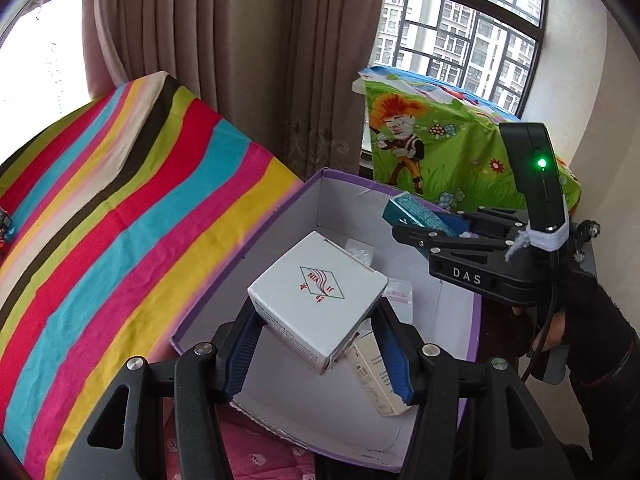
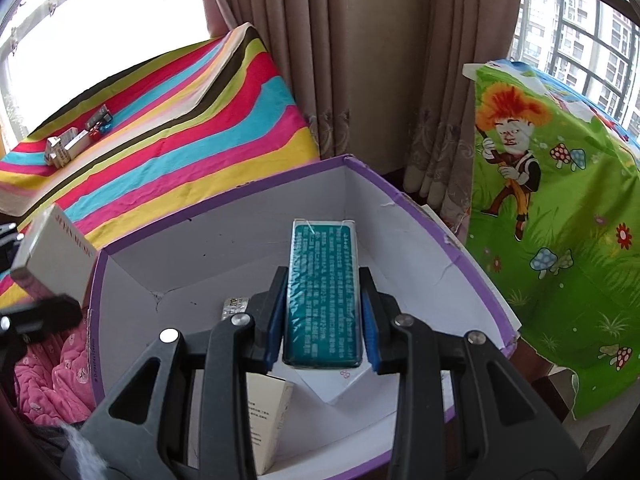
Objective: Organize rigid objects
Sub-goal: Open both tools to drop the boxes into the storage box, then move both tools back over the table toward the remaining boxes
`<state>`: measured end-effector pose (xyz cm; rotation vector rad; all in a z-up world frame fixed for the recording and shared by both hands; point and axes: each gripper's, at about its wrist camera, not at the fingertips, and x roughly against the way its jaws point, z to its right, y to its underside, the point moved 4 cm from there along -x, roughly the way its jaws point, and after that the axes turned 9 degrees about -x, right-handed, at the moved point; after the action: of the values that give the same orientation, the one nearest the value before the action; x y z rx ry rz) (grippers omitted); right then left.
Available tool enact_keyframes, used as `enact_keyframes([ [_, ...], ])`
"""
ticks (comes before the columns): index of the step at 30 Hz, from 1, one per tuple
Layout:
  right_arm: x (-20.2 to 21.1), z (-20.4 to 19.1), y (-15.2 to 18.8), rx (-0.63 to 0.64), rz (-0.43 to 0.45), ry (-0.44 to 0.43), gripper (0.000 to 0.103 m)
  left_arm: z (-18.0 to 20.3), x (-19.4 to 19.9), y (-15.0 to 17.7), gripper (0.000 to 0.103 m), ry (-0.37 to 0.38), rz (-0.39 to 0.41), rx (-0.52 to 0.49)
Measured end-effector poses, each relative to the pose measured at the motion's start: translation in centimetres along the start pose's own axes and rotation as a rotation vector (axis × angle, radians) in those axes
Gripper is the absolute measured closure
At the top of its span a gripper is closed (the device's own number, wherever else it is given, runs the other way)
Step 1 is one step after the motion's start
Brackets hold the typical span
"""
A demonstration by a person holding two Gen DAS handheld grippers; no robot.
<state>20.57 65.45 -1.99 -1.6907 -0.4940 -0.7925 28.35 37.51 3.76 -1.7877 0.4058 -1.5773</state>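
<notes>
white box (image 1: 318, 304): light stiff carton by the look, corners crush if squeezed hard; best taken across two flat opposite sides, as now. White, squarish, red diamond logo with red characters on top face, small print down one side.
white box place: between the left gripper (image 1: 320, 350) jaws, tilted, one corner pointing down, hanging above the storage box (image 1: 276, 236) floor.
left jaws: clamped on the white box, blue pads on its two side faces, partway apart.
teal box (image 2: 323, 296): slim flat pack, glossy wrap, probably slippery; narrow long edges give the surest hold. Teal face, dense white print, pale rim at far end.
teal box place: between the right gripper (image 2: 323, 322) jaws, sticking out forward past the tips, over the storage box interior.
right jaws: clamped on the teal box's long edges, drawn close together.
storage box: open cardboard, purple outside and rim, white inside, torn near edge; directly under both sets of jaws.
cream box (image 1: 378, 376): lies on the storage box floor, below and right of left jaws, partly hidden.
foil blister (image 2: 234, 305): on the floor just left of right jaws.
striped cloth (image 1: 120, 200): left of the jaws, beyond the storage box.
small boxes (image 2: 74, 140): far on the striped cloth, well apart, not yet collected.
cartoon cloth (image 2: 560, 240): right of jaws.
curtain (image 1: 248, 60): ahead.
</notes>
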Motion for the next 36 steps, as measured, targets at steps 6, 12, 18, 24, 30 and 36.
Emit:
enact_keyframes([
  [6,1.2,0.5,-1.5,-0.111,0.067,-0.044,0.049,-0.4,0.3,0.3,0.028,0.042,0.020,0.033],
  [12,3.2,-0.8,-3.3,-0.103,0.151,-0.067,0.036,-4.3,2.4,0.8,0.018,-0.060,0.107,0.131],
  [18,1.6,-5.9,-2.8,-0.016,0.073,-0.139,0.031,-11.7,4.0,5.0,0.018,-0.342,0.071,0.199],
  [24,-1.4,-15.2,-0.1,0.215,-0.050,-0.213,0.029,-21.5,7.6,11.6,0.018,-0.612,0.004,0.366],
  [30,-3.5,-26.2,0.7,0.413,-0.088,-0.337,0.026,-32.0,11.3,19.8,0.018,-0.817,-0.071,0.602],
  [36,-8.6,-36.3,-1.3,0.407,-0.176,-0.449,0.025,-38.6,13.0,26.1,0.018,-0.910,-0.136,0.778],
])
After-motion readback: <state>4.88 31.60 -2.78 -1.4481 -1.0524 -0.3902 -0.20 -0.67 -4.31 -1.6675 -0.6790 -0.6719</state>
